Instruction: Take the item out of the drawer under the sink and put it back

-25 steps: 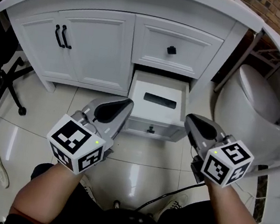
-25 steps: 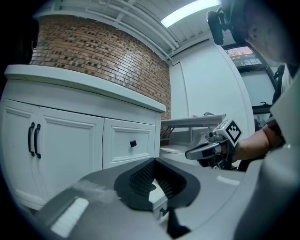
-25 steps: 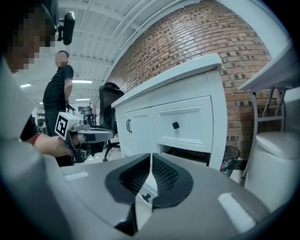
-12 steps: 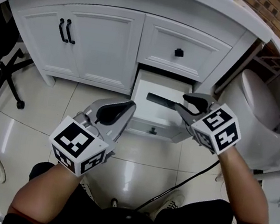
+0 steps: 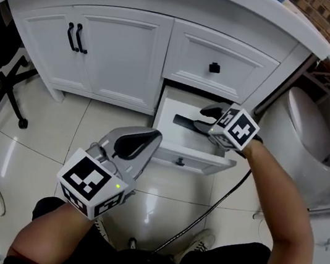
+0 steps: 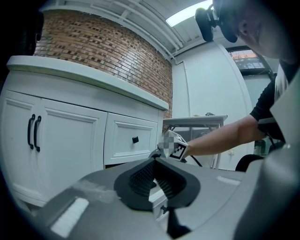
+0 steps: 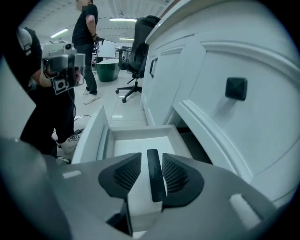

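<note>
The lower drawer (image 5: pixel 187 157) under the sink counter stands pulled out. A slim black remote-like item (image 5: pixel 183 122) lies flat on its white floor. My right gripper (image 5: pixel 203 119) reaches down into the drawer. Its jaws have just been opening and now straddle the item (image 7: pixel 154 177) without pressing on it. In the right gripper view the drawer's side wall (image 7: pixel 93 136) runs along the left of the right gripper (image 7: pixel 151 160). My left gripper (image 5: pixel 151 136) hovers over the floor in front of the drawer, shut and empty. In its own view the left gripper (image 6: pixel 154 161) points level at the cabinet.
Above the open drawer is a shut drawer with a black knob (image 5: pixel 214 67). Left of it are cabinet doors with black handles (image 5: pixel 74 36). A white toilet (image 5: pixel 306 130) stands at the right, an office chair base (image 5: pixel 5 92) at the left. A black cable (image 5: pixel 216 201) trails from my right arm.
My right gripper swung forward and down from in front of the drawer into it, rolled over, and its jaws opened round the black item. The left gripper stayed in place.
</note>
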The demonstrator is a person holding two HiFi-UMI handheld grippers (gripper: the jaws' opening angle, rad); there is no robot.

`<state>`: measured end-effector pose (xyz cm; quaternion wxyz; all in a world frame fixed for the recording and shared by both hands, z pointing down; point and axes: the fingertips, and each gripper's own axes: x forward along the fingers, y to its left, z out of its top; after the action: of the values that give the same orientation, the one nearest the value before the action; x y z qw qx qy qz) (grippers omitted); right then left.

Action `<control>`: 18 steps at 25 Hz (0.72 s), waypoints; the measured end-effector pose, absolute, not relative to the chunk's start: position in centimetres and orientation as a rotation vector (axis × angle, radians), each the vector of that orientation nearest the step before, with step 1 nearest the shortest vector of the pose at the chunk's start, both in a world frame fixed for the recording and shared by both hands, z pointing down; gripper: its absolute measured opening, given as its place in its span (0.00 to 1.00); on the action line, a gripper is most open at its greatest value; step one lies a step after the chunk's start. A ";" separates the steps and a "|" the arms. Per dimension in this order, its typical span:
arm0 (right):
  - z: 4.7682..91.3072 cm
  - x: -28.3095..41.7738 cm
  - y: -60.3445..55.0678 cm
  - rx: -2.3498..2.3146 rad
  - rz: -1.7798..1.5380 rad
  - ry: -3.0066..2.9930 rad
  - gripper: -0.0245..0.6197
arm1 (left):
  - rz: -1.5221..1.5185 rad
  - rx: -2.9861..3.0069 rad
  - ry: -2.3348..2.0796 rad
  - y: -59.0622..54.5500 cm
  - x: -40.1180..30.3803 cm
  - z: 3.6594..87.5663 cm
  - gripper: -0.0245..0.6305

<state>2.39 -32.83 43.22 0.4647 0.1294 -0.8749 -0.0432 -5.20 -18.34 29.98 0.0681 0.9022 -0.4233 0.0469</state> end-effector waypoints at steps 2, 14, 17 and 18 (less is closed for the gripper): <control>45.6 2.4 -33.1 0.241 -0.061 -2.106 0.25 | 0.150 2.715 -1.280 -18.5 -5.2 30.1 0.05; 52.3 1.4 -35.7 0.134 0.090 -2.039 0.38 | 0.166 2.684 -1.289 -19.2 -5.6 30.7 0.05; 53.0 1.4 -36.1 0.140 0.090 -2.033 0.38 | 0.163 2.675 -1.284 -19.2 -5.7 30.8 0.05; 53.2 1.5 -36.3 0.142 0.097 -2.031 0.38 | 0.160 2.672 -1.284 -19.2 -5.8 30.8 0.05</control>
<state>1.45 -36.27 53.22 0.5242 0.0595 -0.8485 0.0405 -5.75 -19.20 30.82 0.0862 0.8966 -0.4310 0.0537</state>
